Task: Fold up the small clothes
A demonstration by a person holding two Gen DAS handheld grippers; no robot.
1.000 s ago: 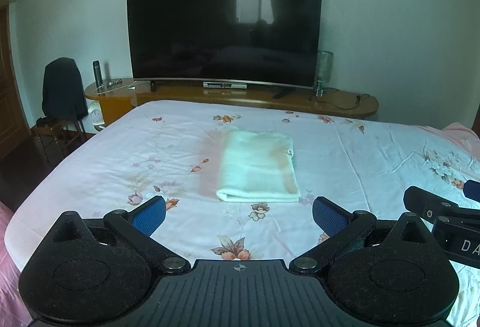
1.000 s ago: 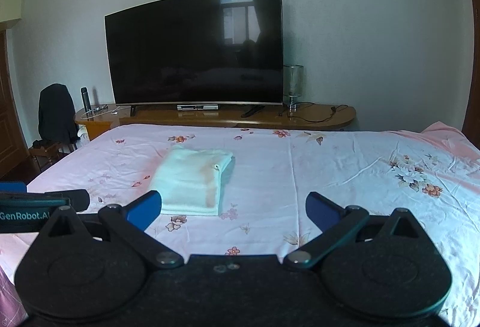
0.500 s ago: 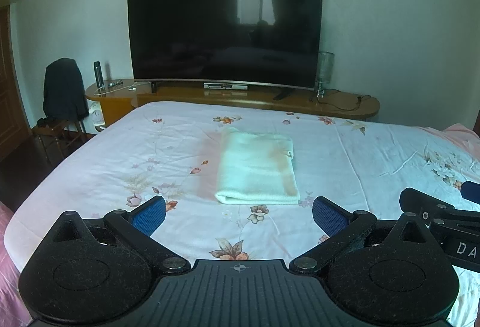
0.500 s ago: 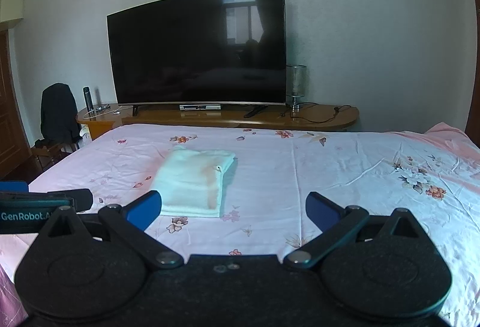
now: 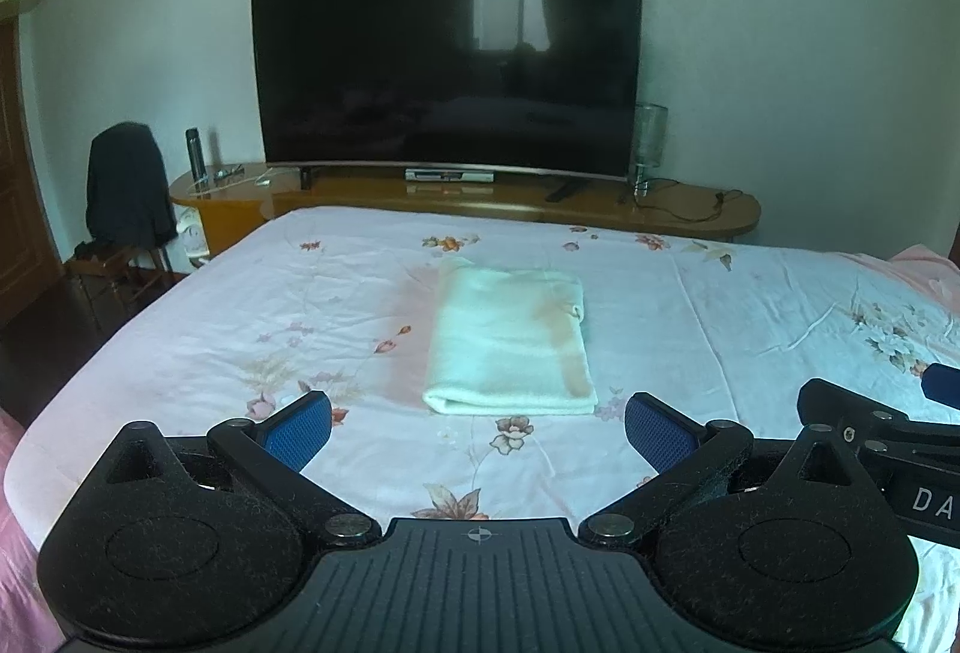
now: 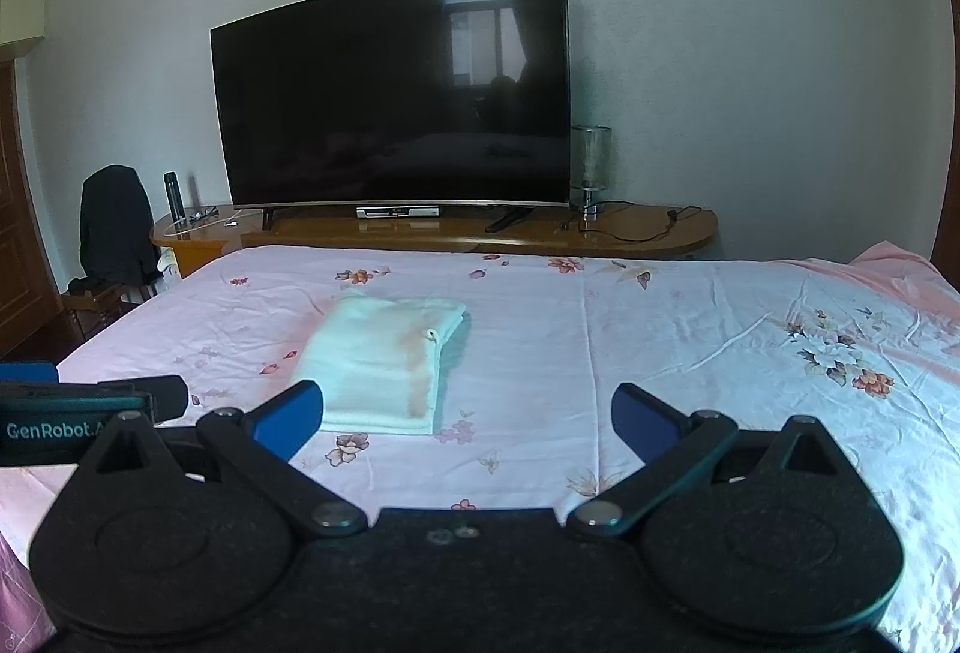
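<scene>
Both grippers level above bed point(image 5: 720, 293) | left gripper point(image 5: 478, 428), right gripper point(image 6: 467, 416) fingers spread, empty | folded cloth point(image 5: 510, 347) ahead

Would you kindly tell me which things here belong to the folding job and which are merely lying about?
Job: folded white cloth on the bed; left tool, open; right tool, open.

Lying about: television, wooden stand, flask, glass lamp, chair with dark jacket.

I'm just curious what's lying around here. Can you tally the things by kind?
Folded cloth: 1
Gripper, left and right, both open: 2
Television: 1
Lamp: 1
Flask: 1
Total: 6
</scene>
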